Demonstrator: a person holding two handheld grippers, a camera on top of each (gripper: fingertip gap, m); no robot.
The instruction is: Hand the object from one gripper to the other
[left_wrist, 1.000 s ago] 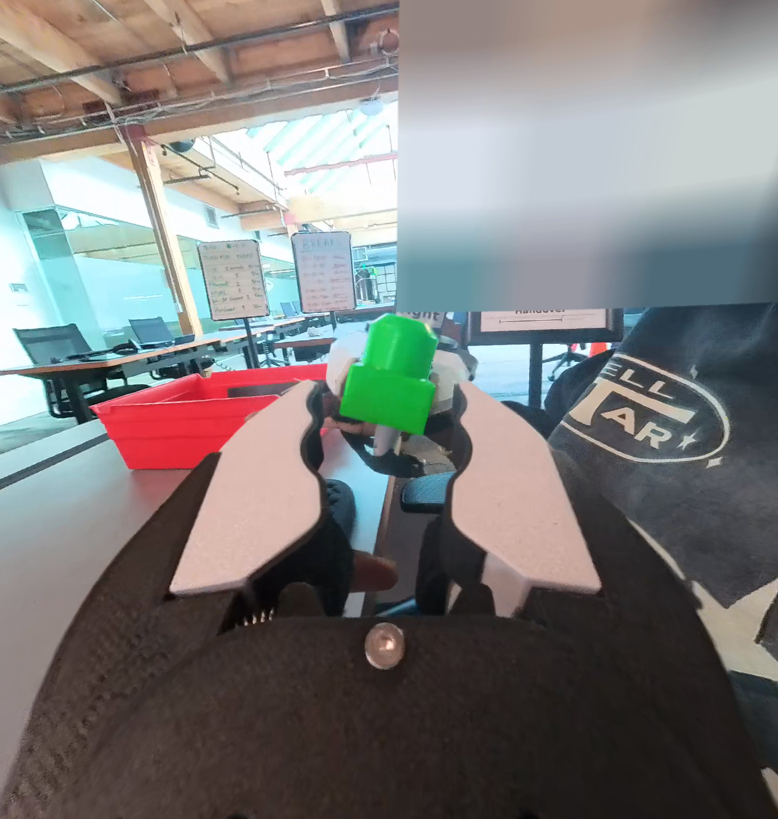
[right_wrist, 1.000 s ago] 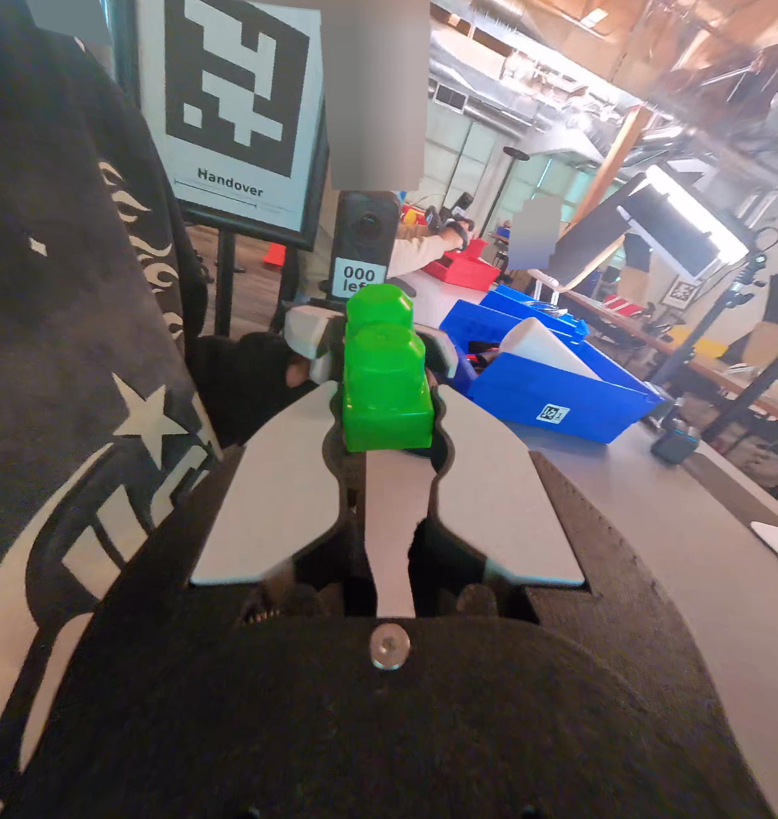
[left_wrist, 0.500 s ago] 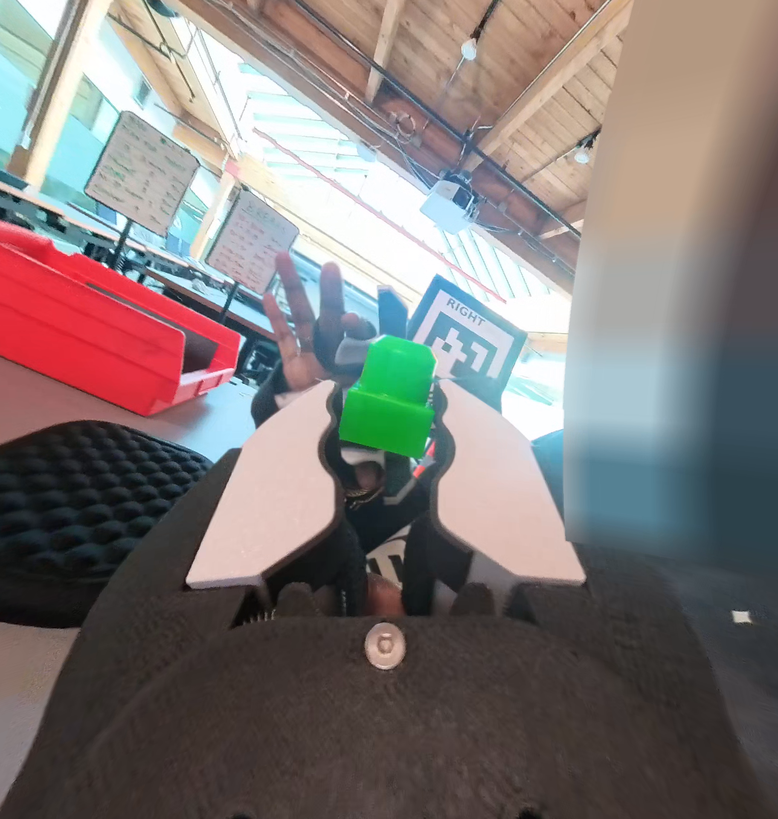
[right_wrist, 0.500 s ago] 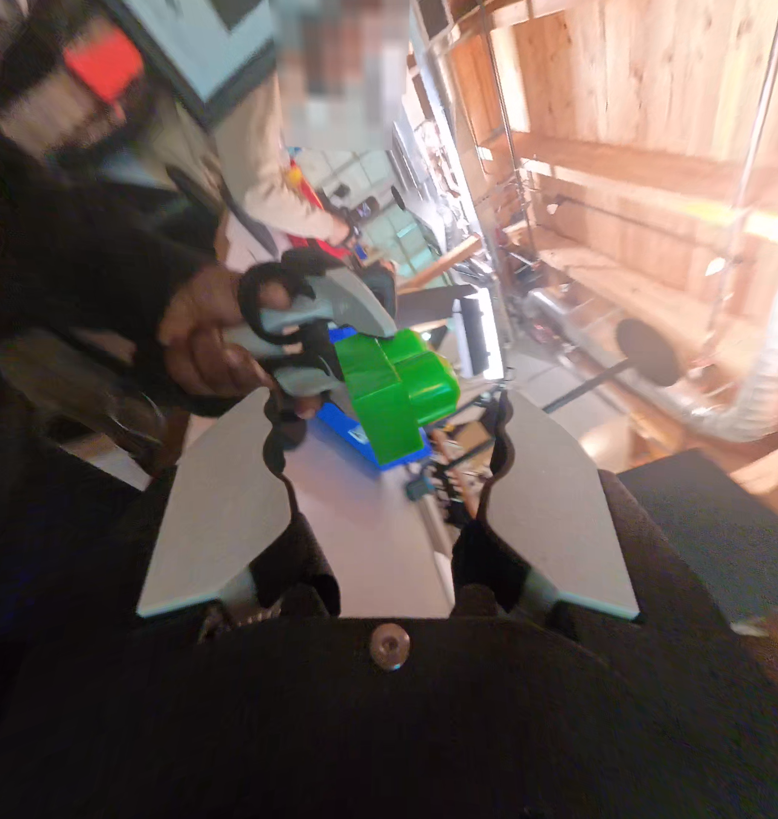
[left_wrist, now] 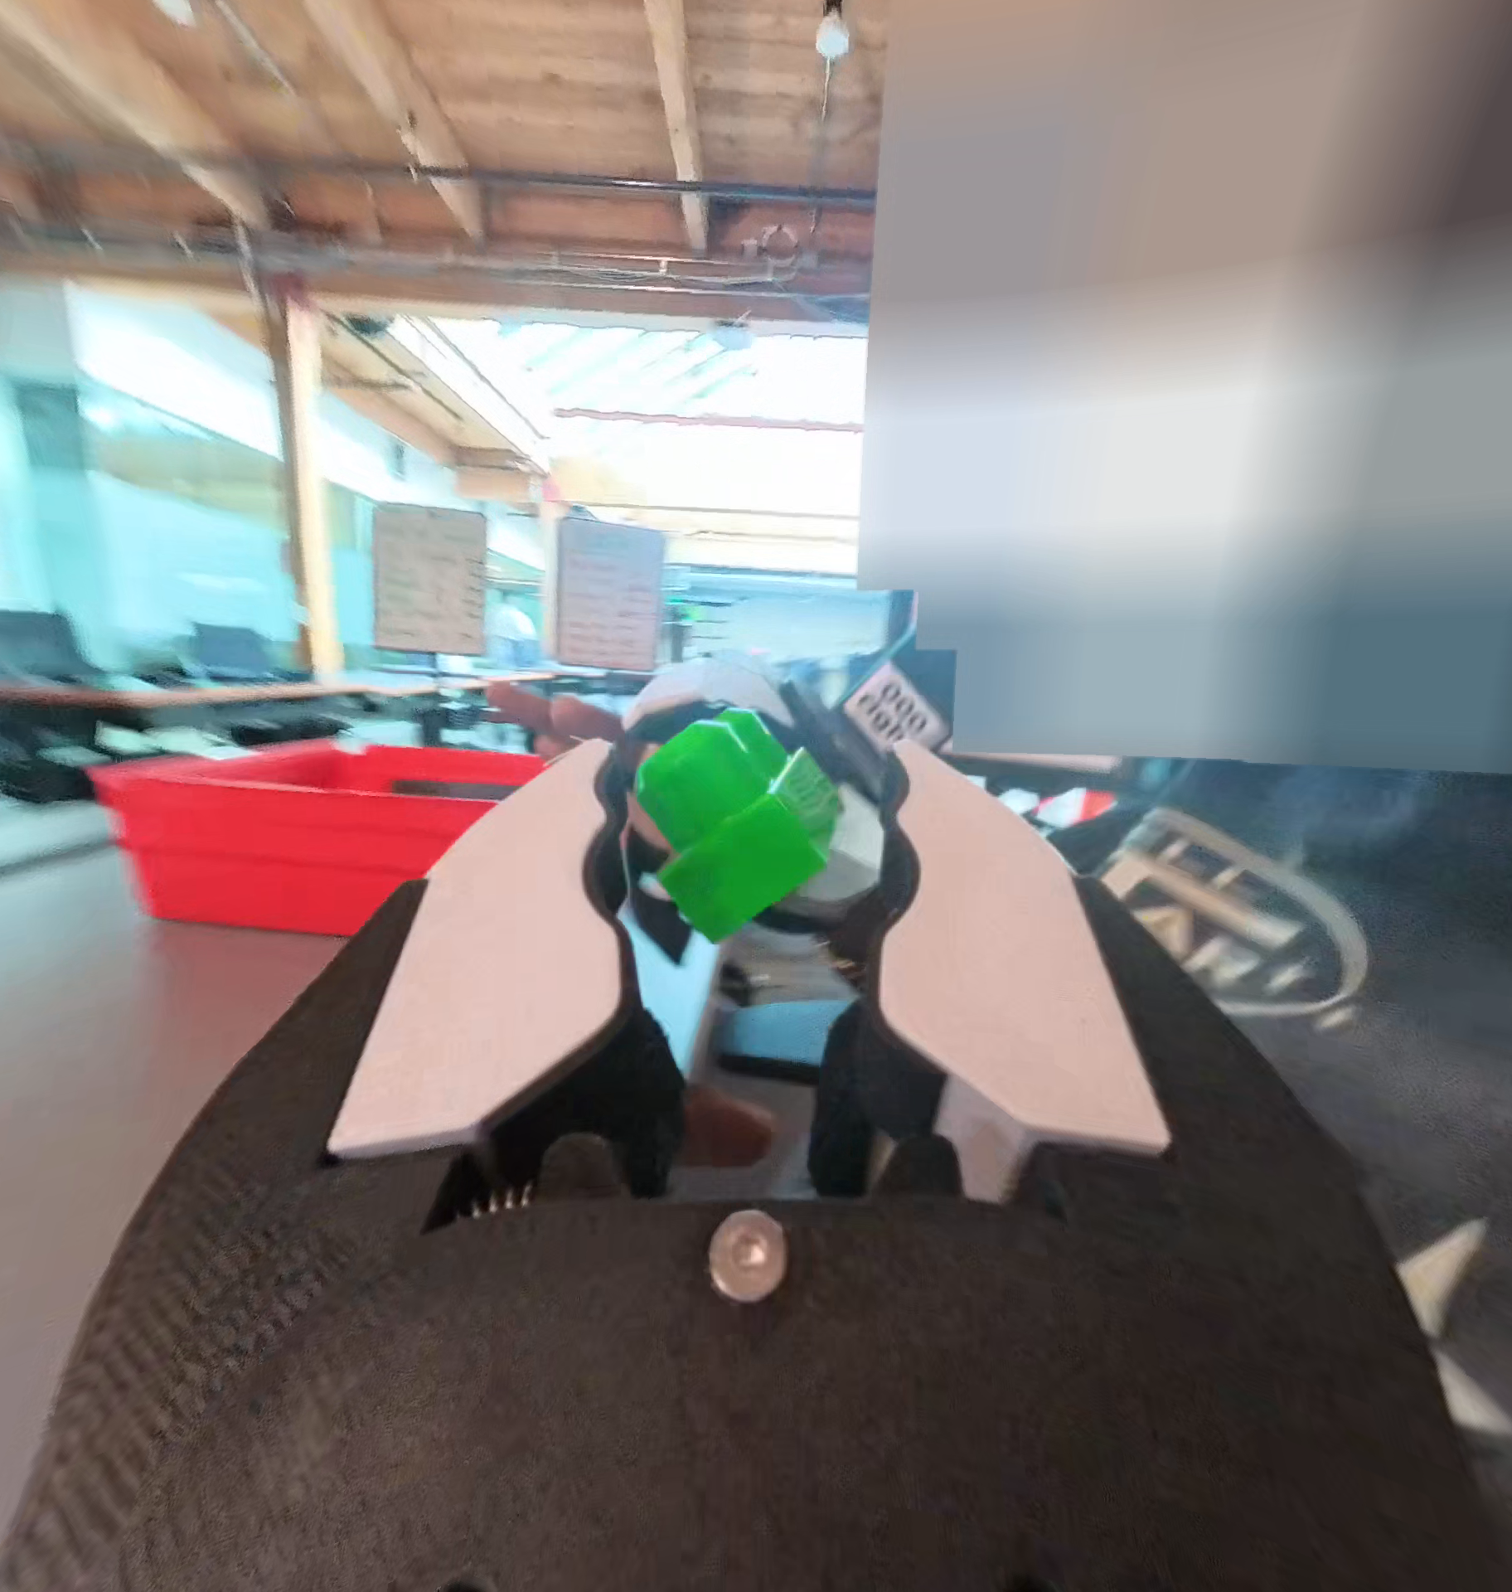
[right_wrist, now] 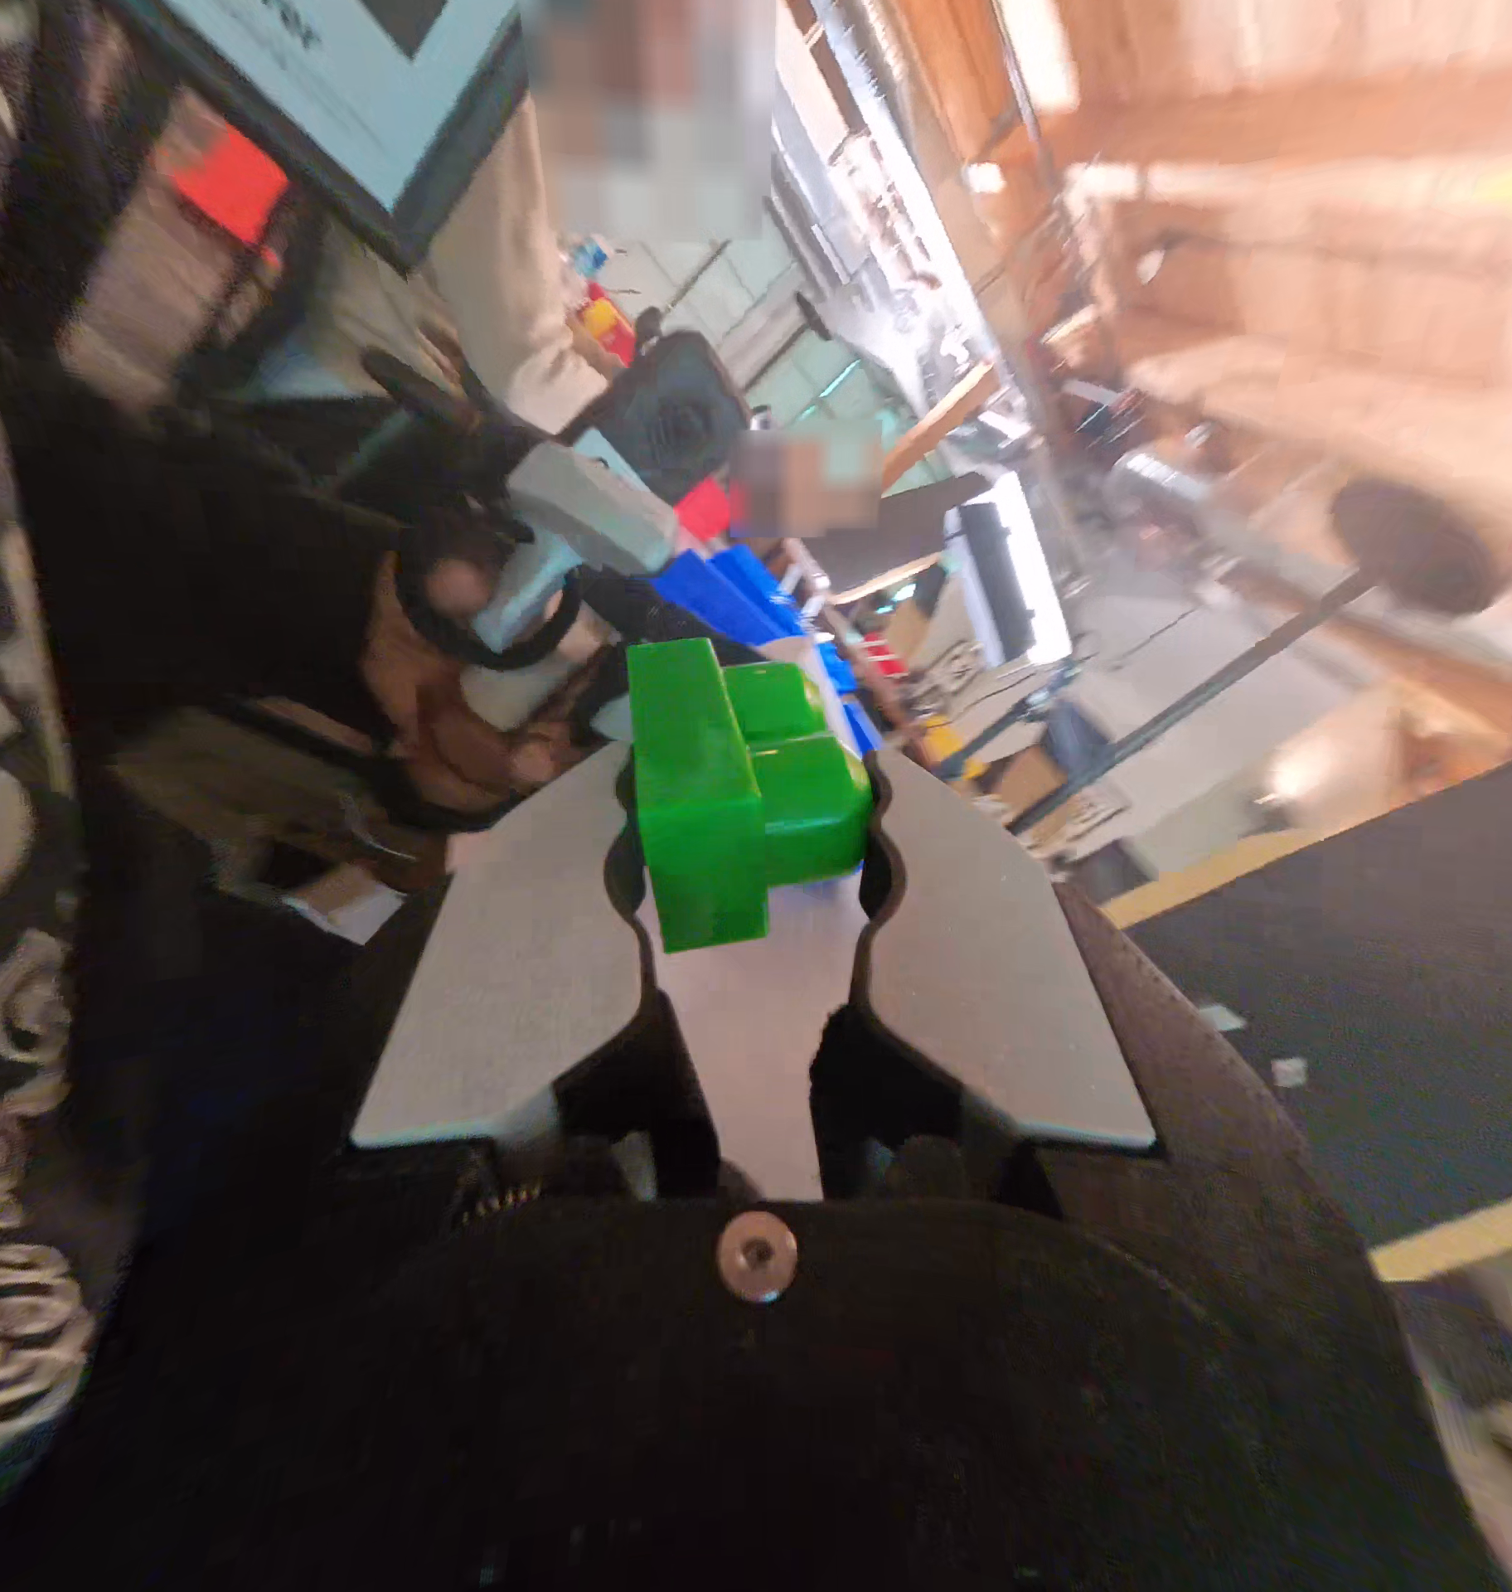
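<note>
table [left_wrist: 89, 991]: grey top, low on the left of the left wrist view; blurred.
red bin [left_wrist: 305, 827]: sits on the table, beyond the left gripper's fingers.
blue bins [right_wrist: 727, 590]: far off in the right wrist view, behind the green block.
left gripper [left_wrist: 748, 780]: fingers spread apart with clear gaps either side of the block, gripping nothing.
right gripper [right_wrist: 748, 780]: fingers closed in on the green block, its wide base against the left finger, its narrow end against the right one.
green block [right_wrist: 735, 810]: stepped plastic piece, held off the table at the right gripper's fingertips; in the left wrist view [left_wrist: 740, 823] it is tilted between the open fingers.
</note>
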